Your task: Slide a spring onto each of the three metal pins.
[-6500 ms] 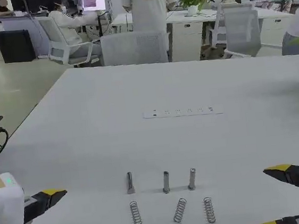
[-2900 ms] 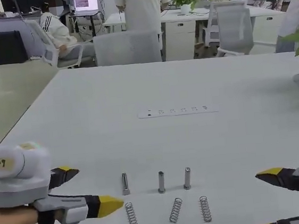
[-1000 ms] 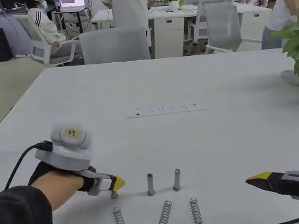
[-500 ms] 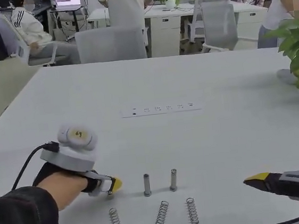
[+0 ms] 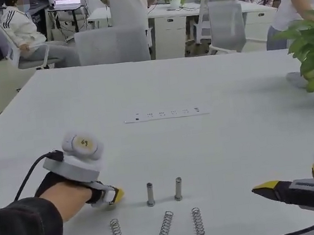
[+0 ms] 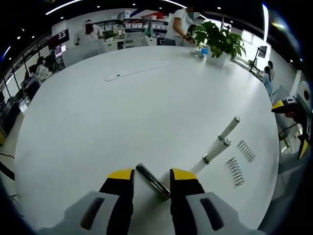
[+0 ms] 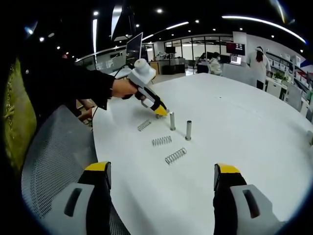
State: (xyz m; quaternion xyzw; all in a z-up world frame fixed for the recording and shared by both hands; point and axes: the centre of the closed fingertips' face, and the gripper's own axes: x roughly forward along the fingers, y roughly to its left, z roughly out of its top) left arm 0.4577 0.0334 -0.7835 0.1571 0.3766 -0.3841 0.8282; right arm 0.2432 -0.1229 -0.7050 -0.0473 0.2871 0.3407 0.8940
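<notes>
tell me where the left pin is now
In the left gripper view, the left pin sits between the jaws of the left gripper, at the row's left end beside the middle pin.

The counter (image 5: 233,143) is plain white, and so is the power strip (image 5: 166,114) on it. The pins (image 5: 150,194) are dull silver-grey, the springs (image 5: 166,224) a paler silver. The left gripper (image 6: 152,175) and the right gripper (image 7: 162,168) both have yellow tips over black and grey. The sleeve (image 5: 17,233) is black; the plant (image 5: 313,50) green.
</notes>
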